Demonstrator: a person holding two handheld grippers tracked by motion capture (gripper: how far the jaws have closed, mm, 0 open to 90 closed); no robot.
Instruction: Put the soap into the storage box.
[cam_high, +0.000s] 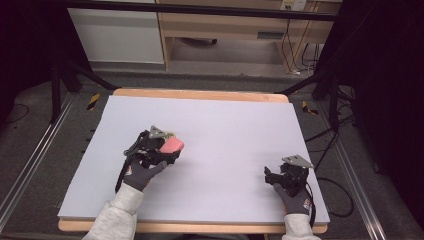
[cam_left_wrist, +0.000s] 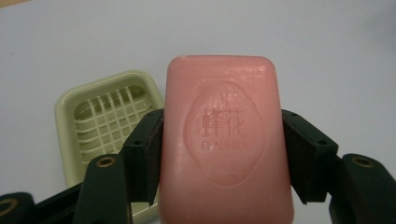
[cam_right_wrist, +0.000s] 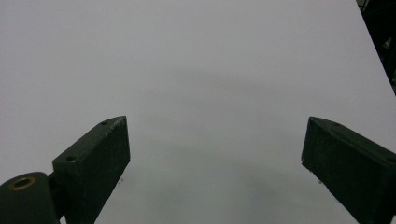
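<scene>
While the high view gives just a pink block at the left gripper (cam_high: 167, 150) over the left half of the white table (cam_high: 225, 150), the left gripper view reveals an embossed pink soap bar (cam_left_wrist: 226, 140) pinched between both jaws, above a pale green slatted soap dish (cam_left_wrist: 109, 121). The right gripper (cam_right_wrist: 215, 149) stands spread wide over bare tabletop, near the table's right front.

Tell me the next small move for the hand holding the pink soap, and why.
Probably carry the pink soap over the soap dish and lower it in. The left gripper clamps the bar by its sides, while the dish sits empty just beside it.
</scene>
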